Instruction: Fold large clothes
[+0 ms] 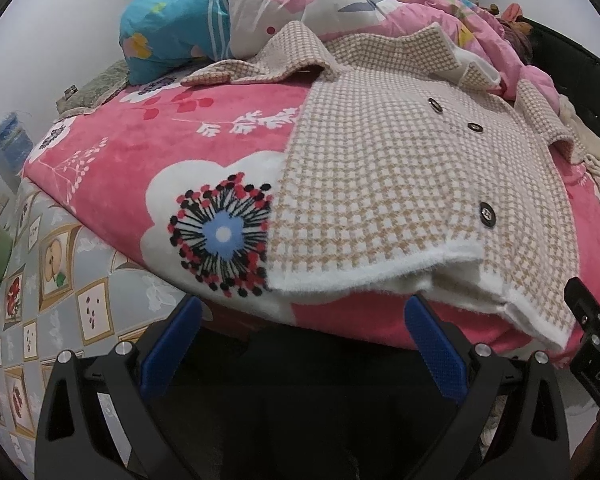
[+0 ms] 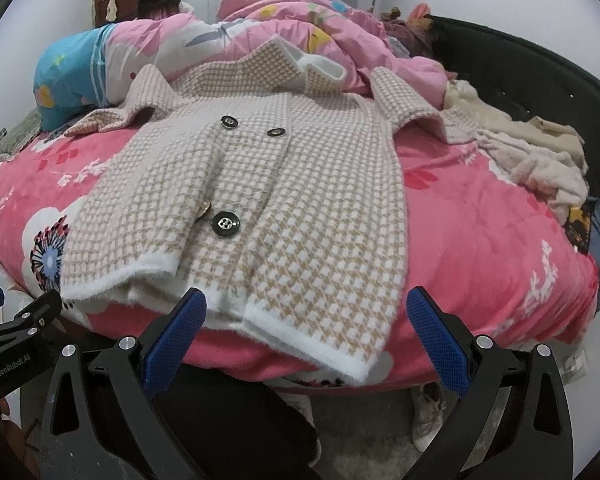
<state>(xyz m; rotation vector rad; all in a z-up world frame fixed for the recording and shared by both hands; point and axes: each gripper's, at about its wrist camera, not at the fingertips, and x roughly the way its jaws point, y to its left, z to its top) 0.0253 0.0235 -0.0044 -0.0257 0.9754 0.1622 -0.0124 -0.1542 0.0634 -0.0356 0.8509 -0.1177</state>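
A beige-and-white houndstooth coat (image 1: 400,168) (image 2: 284,184) with dark buttons lies face up on a pink floral blanket (image 1: 172,148) (image 2: 480,240), its white hem at the bed's near edge. Its sleeves spread out to both sides near the collar. My left gripper (image 1: 304,336) is open, held just off the bed edge below the hem's left part, nothing between its blue pads. My right gripper (image 2: 306,336) is open too, its fingers flanking the hem's right corner without touching it. Each gripper's black body shows at the edge of the other's view.
A pink quilt (image 2: 300,28) and a blue pillow (image 1: 172,36) are heaped behind the coat. Cream clothes (image 2: 532,160) are piled at the right by a dark headboard (image 2: 540,80). A patterned sheet (image 1: 40,280) hangs down the bed's left side. A shoe (image 2: 428,416) sits on the floor.
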